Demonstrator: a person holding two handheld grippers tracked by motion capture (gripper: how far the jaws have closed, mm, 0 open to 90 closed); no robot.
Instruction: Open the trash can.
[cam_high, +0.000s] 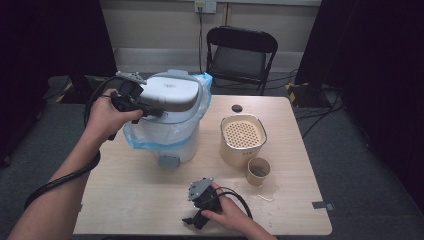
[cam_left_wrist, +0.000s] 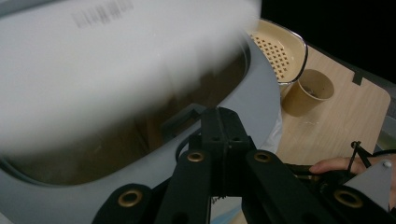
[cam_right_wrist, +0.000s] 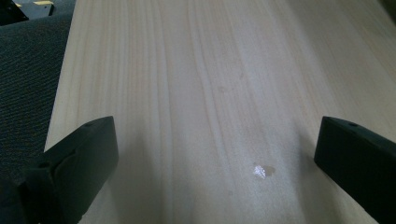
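Note:
A white pedal bin (cam_high: 167, 137) lined with a blue bag (cam_high: 132, 137) stands at the table's left middle. Its lid (cam_high: 171, 92) is raised partway; in the left gripper view the lid (cam_left_wrist: 116, 60) is blurred above the grey rim (cam_left_wrist: 264, 102), and the inside looks dark. My left gripper (cam_high: 151, 111) is at the lid's left edge, its jaws shut together, tip (cam_left_wrist: 223, 122) at the rim under the lid. Whether it pinches anything I cannot tell. My right gripper (cam_high: 194, 219) rests near the table's front edge, open (cam_right_wrist: 217, 154) over bare wood.
A beige container (cam_high: 242, 136) with a perforated insert stands right of the bin, a paper cup (cam_high: 258, 171) in front of it. Small spill marks (cam_high: 265, 196) lie near the cup. A black disc (cam_high: 237, 108) sits at the far edge, a folding chair (cam_high: 241, 52) beyond.

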